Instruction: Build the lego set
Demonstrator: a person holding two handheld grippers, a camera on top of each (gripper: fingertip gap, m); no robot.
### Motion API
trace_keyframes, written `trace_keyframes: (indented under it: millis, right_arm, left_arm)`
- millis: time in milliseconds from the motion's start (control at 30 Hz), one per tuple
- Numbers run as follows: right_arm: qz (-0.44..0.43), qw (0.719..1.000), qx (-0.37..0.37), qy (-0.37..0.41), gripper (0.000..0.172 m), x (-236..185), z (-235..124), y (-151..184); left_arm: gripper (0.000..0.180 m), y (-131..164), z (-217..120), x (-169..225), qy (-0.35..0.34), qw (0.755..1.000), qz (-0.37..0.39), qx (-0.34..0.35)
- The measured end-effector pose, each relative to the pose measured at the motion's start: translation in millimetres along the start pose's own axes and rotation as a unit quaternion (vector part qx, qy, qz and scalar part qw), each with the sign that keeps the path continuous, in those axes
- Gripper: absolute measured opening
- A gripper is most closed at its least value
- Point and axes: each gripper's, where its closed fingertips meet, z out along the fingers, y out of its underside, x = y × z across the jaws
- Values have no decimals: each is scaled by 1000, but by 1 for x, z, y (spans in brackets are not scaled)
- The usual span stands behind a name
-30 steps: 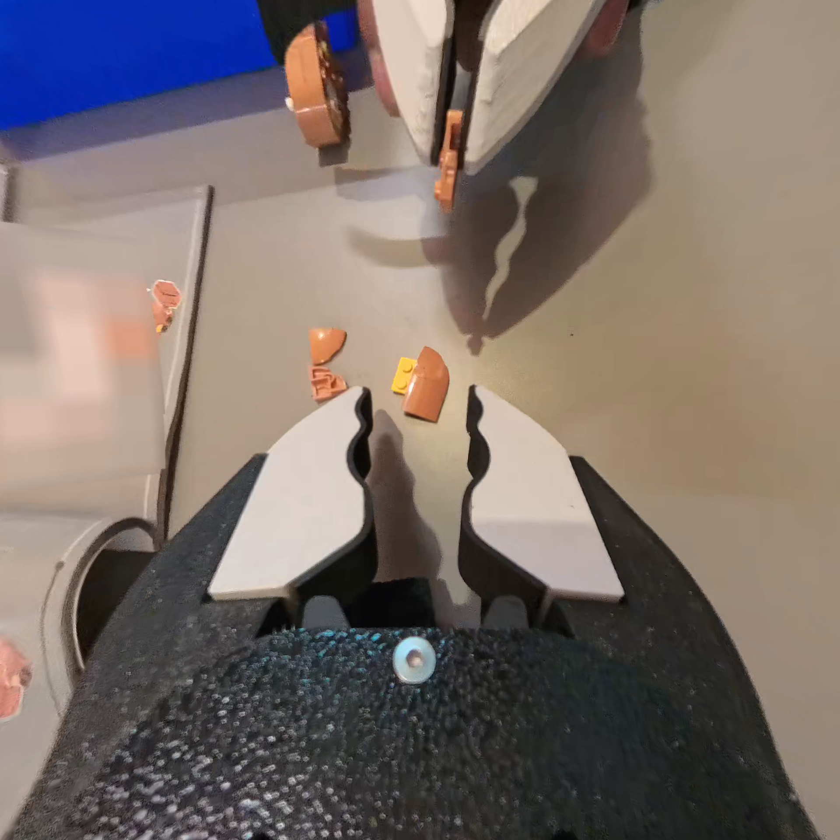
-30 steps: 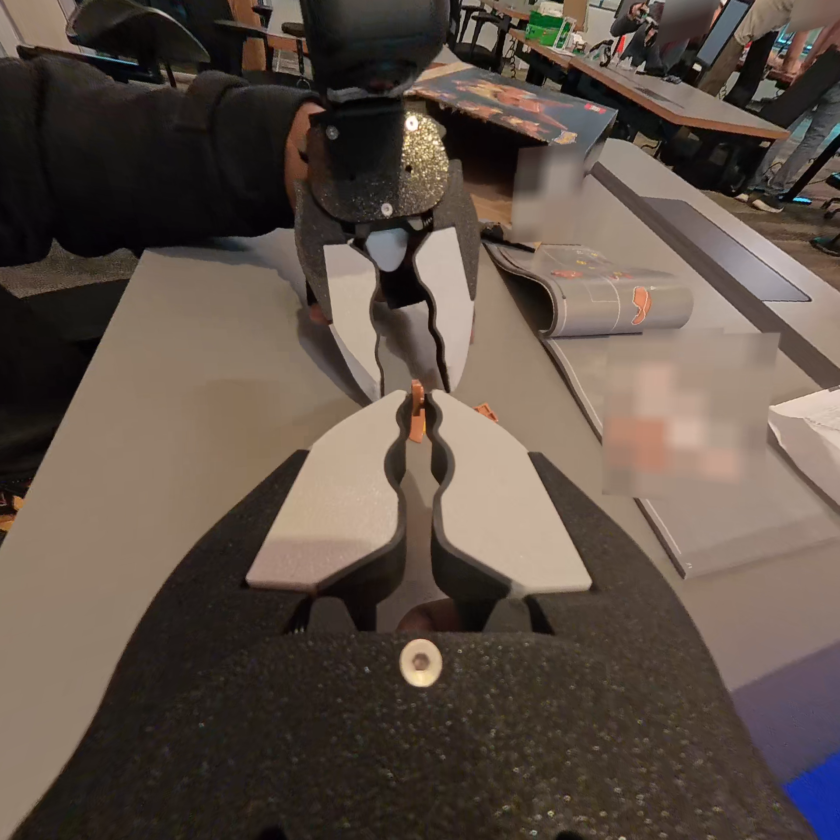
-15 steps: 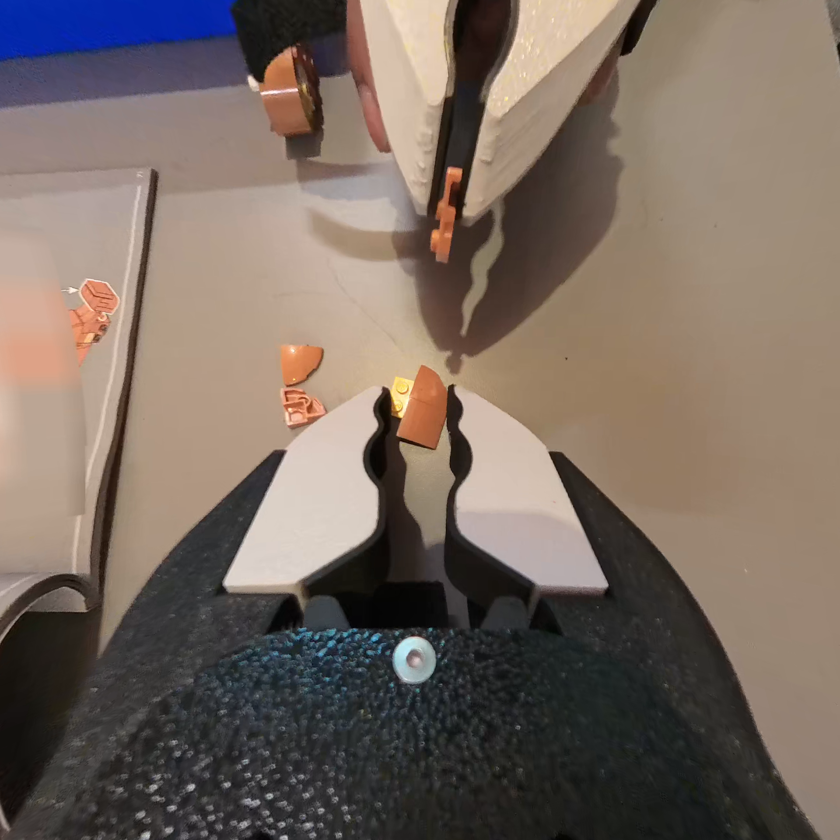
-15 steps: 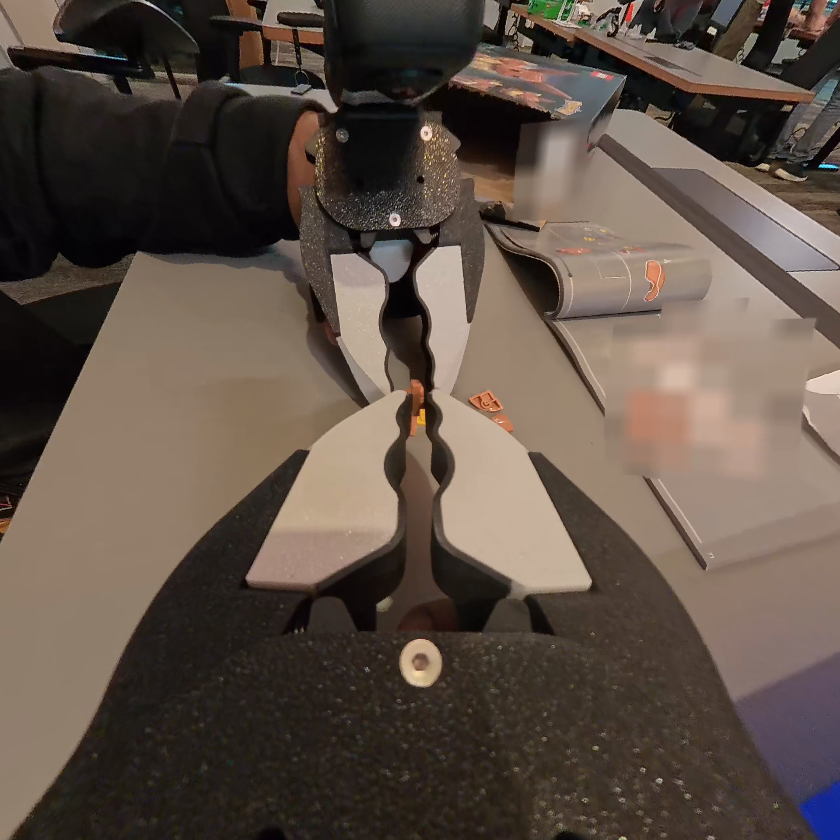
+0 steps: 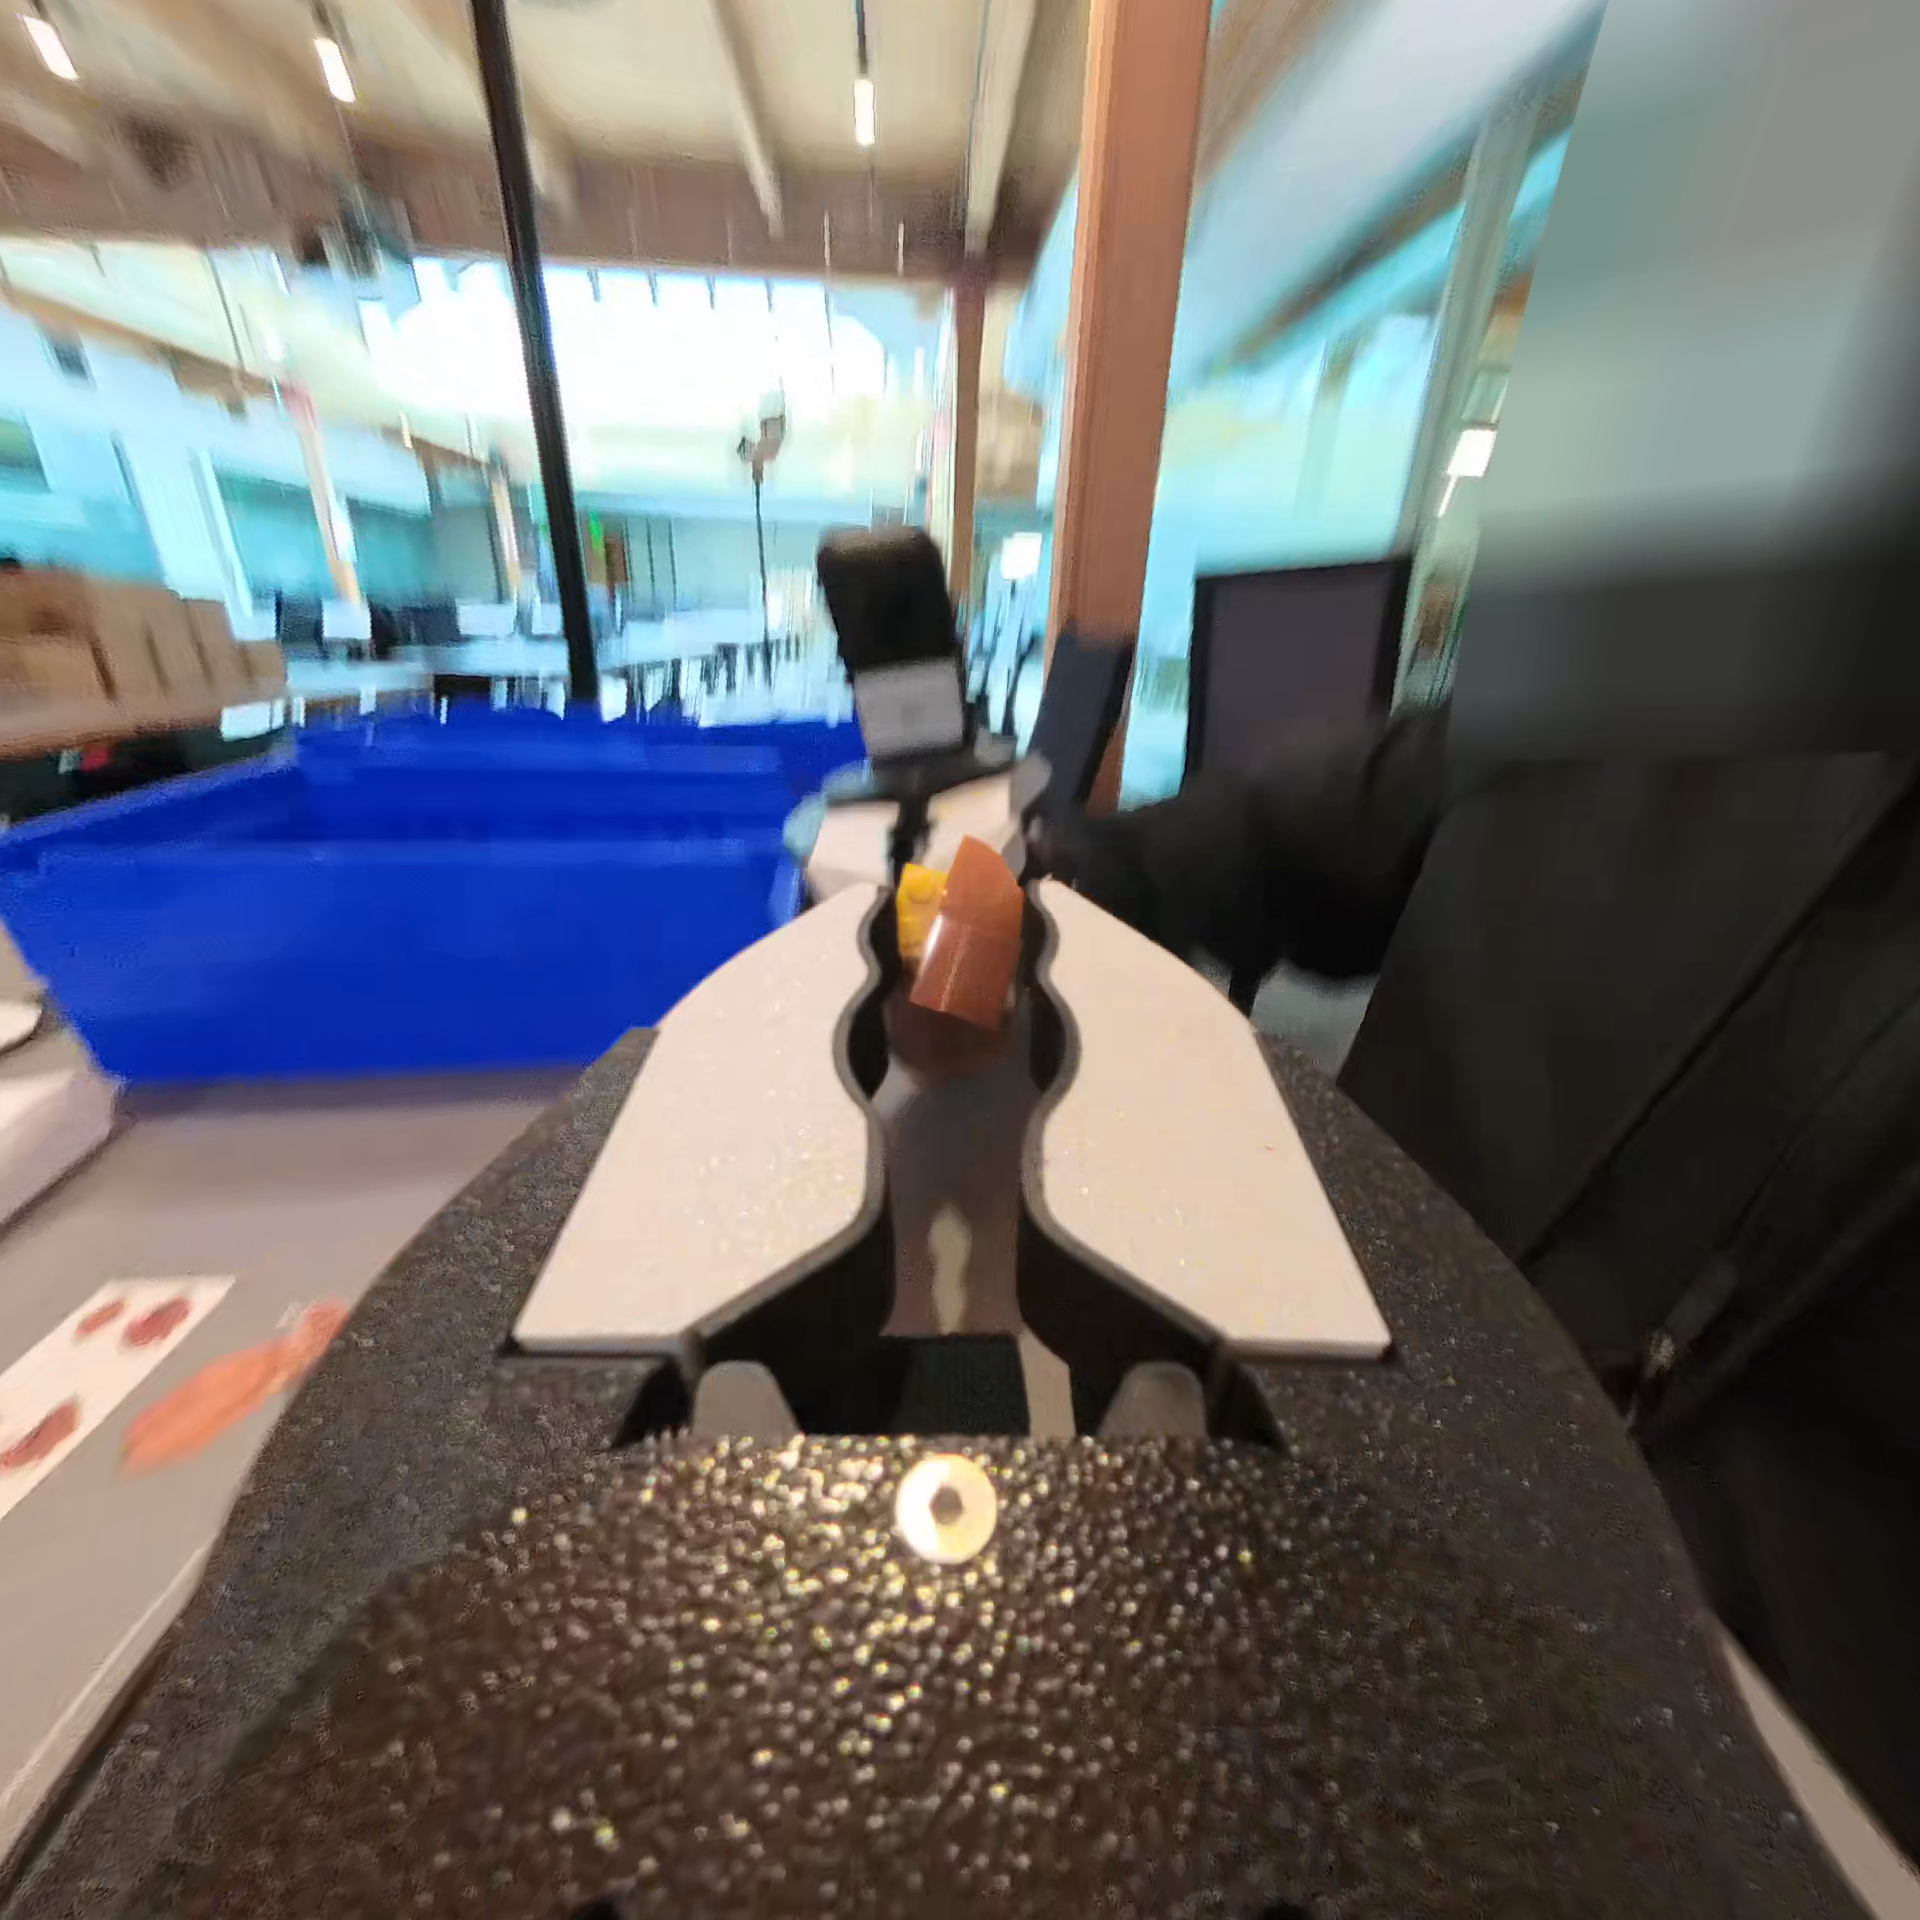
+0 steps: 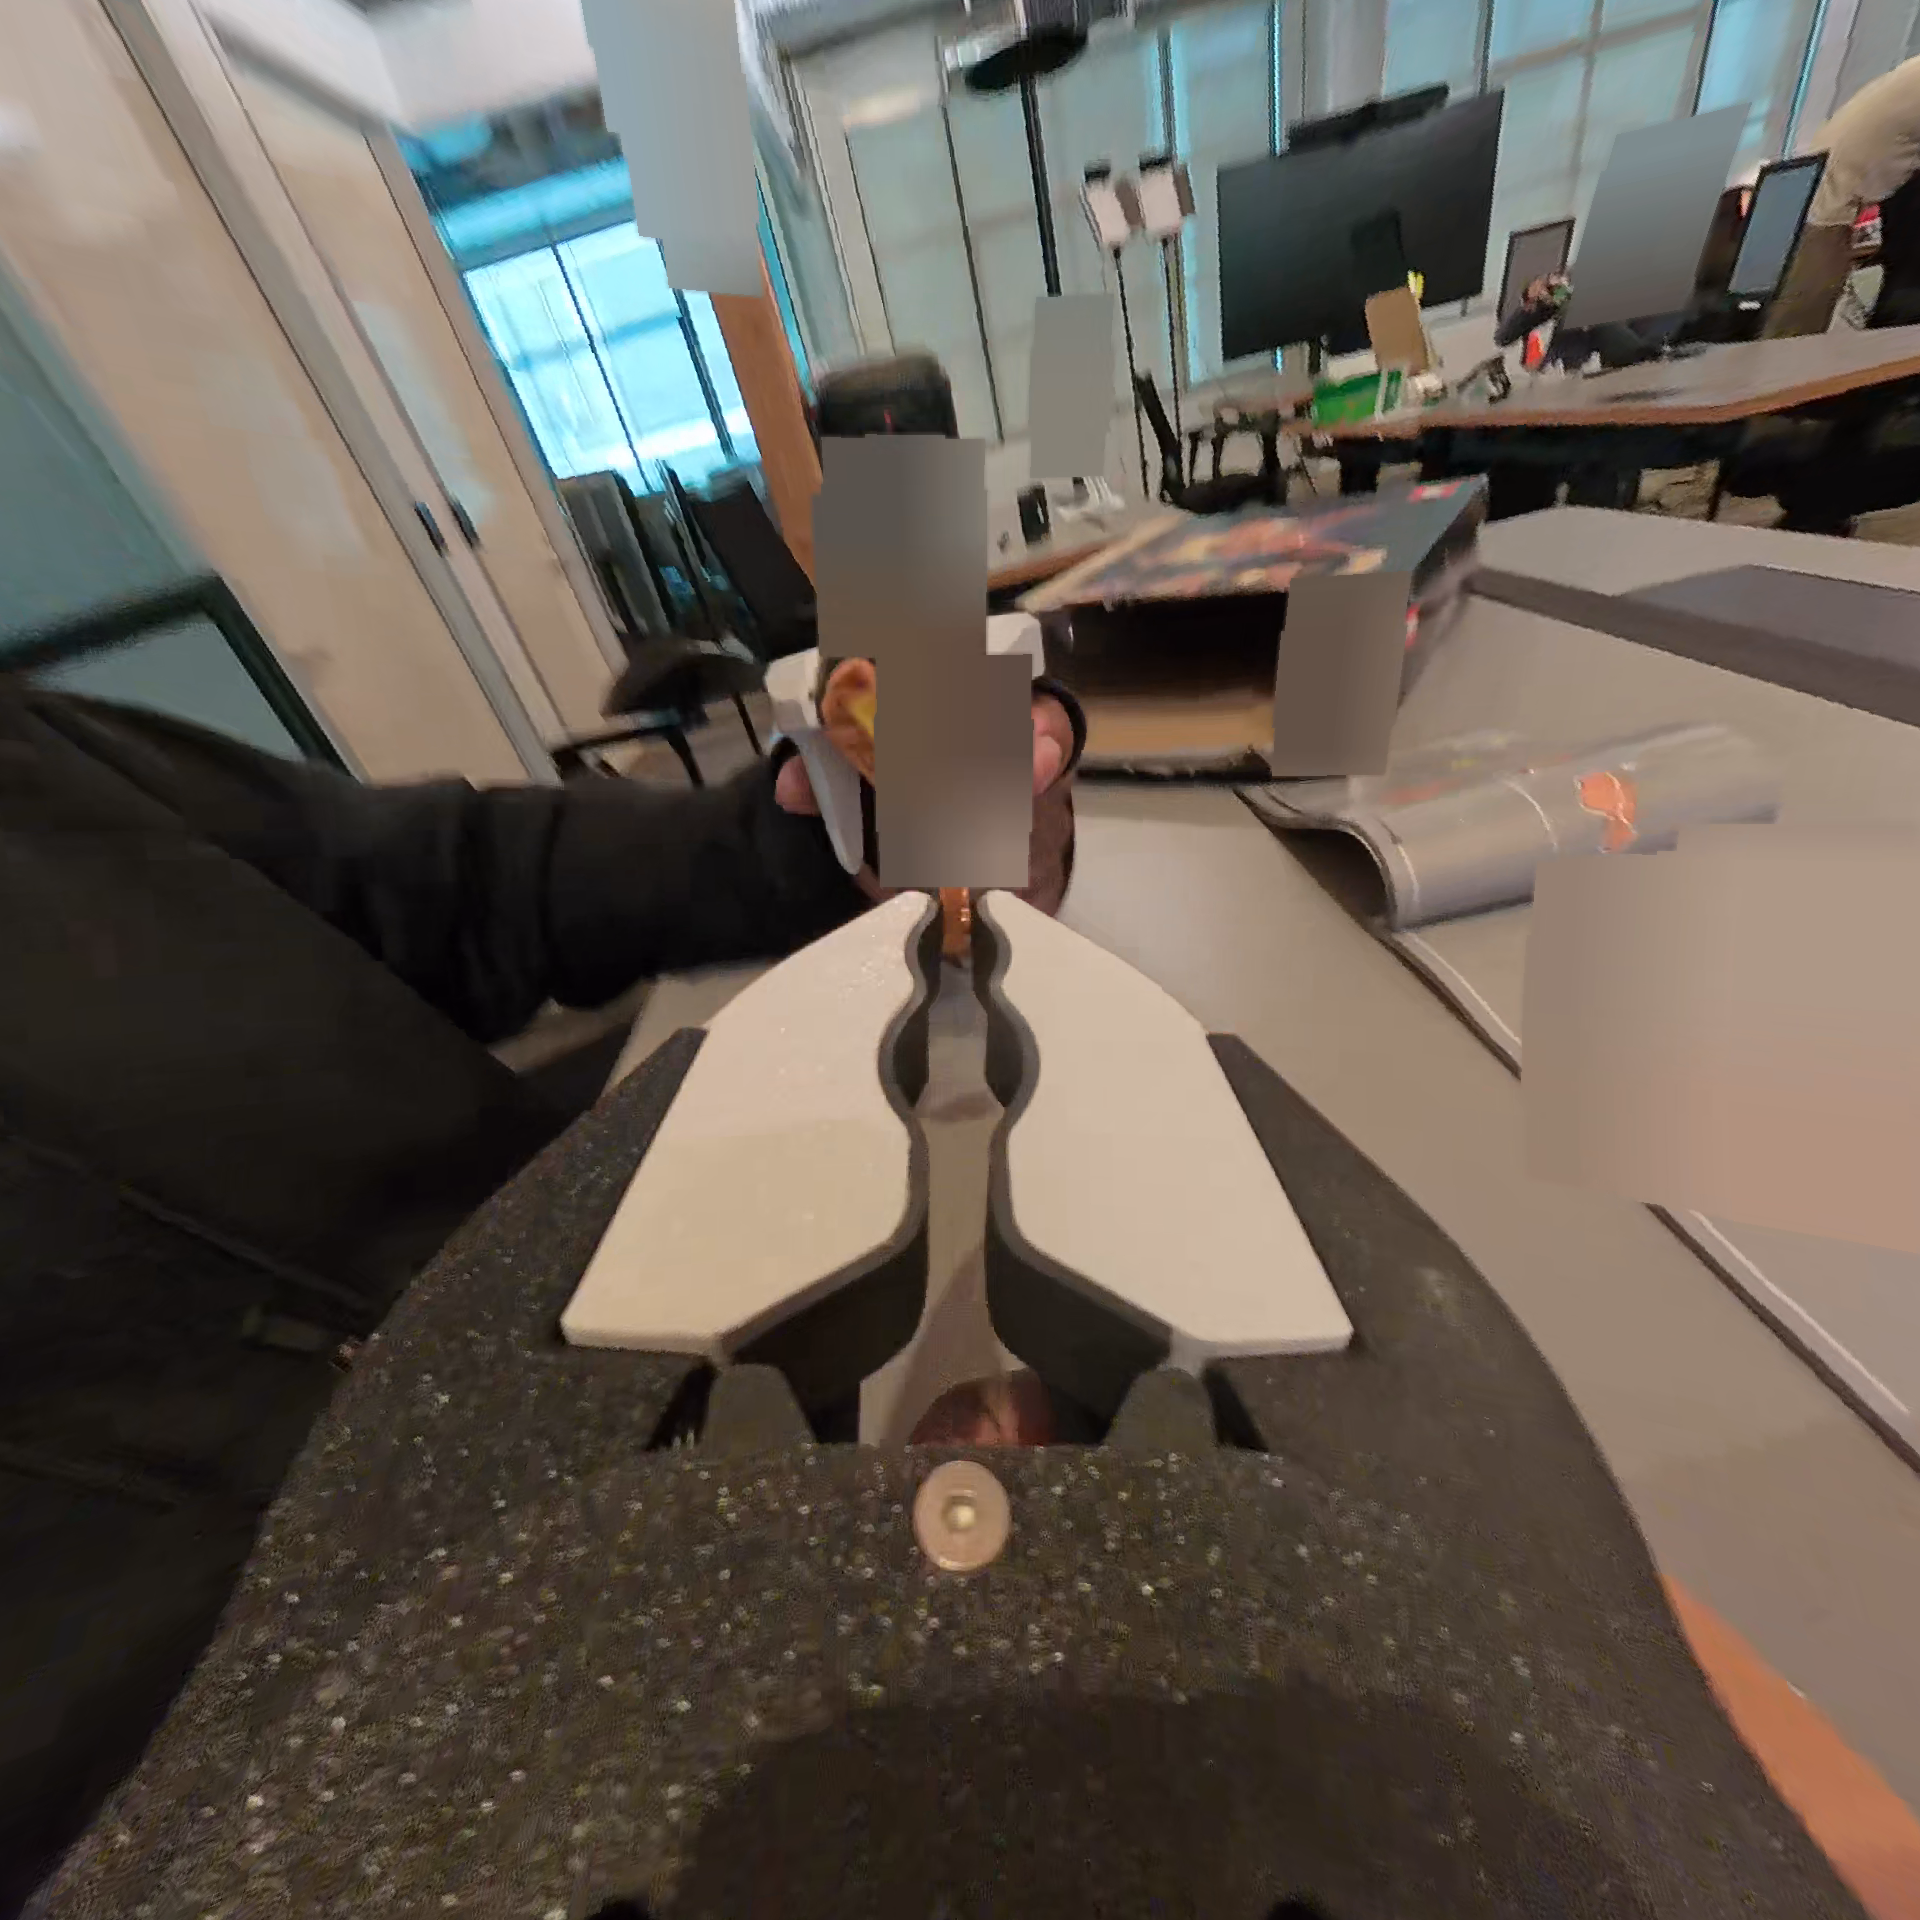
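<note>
1. Between the fingertips of the left hand-held gripper [image 5: 958, 914] sits a small brown curved plastic brick joined to a yellow studded plate [image 5: 961, 951]; both grey pads are clamped on it, clear of the grey desk [image 5: 260, 1174].
2. Right hand-held gripper [image 6: 958, 914]: nearly together, pinching a thin orange-brown plastic piece [image 6: 954, 920] at the tips.
3. Just beyond, a black-sleeved hand [image 6: 800, 790]; much there is masked.
4. Farther off: blue plastic bins [image 5: 416, 883], an open grey booklet [image 6: 1507, 821], an open cardboard box [image 6: 1247, 623].

Open-plan office: long desks [image 6: 1621, 390], monitors [image 6: 1351, 218], office chairs [image 6: 675, 675], glass walls.
</note>
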Motion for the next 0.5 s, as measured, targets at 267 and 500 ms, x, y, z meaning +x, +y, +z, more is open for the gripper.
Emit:
trace_keyframes:
  millis: [267, 500]
  right_arm:
    - [78, 989, 90, -85, 4, -45, 12, -34]
    - [90, 988, 103, -76, 4, -46, 17, -33]
  left_arm:
    - [15, -56, 8, 30, 66, 971, -32, 226]
    - [15, -45, 24, 28, 69, 969, -59, 228]
